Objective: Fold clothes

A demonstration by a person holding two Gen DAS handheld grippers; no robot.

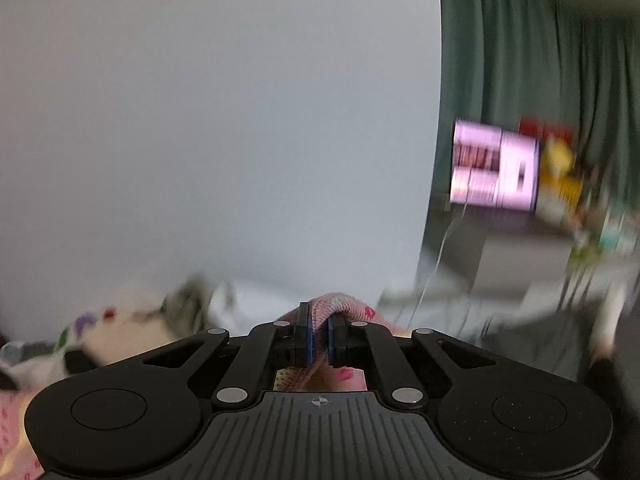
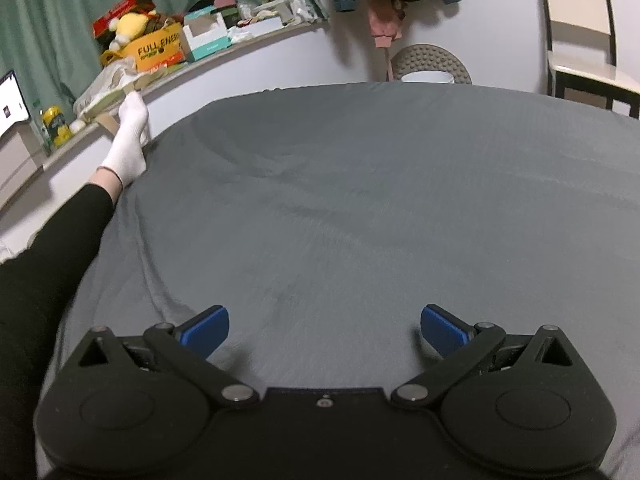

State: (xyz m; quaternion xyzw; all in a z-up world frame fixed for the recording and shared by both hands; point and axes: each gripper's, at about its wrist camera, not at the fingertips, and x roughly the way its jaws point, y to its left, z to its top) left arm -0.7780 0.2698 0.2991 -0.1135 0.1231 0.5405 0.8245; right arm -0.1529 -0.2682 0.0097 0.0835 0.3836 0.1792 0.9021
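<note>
Pink garment (image 1: pixel 340 308) is pinched in the left tool (image 1: pixel 319 340); right tool (image 2: pixel 324 330) gapes wide above one grey sheet (image 2: pixel 360 184).

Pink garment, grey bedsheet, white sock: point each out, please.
pink garment (image 1: pixel 340 306): left wrist view, fold pinched in the left hand-held gripper (image 1: pixel 319 340).
grey bedsheet (image 2: pixel 360 200): right wrist view, bare middle.
white sock (image 2: pixel 130 140): right wrist view, foot's middle.

Pale wall (image 1: pixel 200 120) fills my left view; green curtain (image 2: pixel 52 20) hangs behind a cluttered ledge (image 2: pixel 248 42); grey bed sheet (image 2: pixel 360 200) spreads below; white chair (image 2: pixel 580 20) stands far right.
</note>
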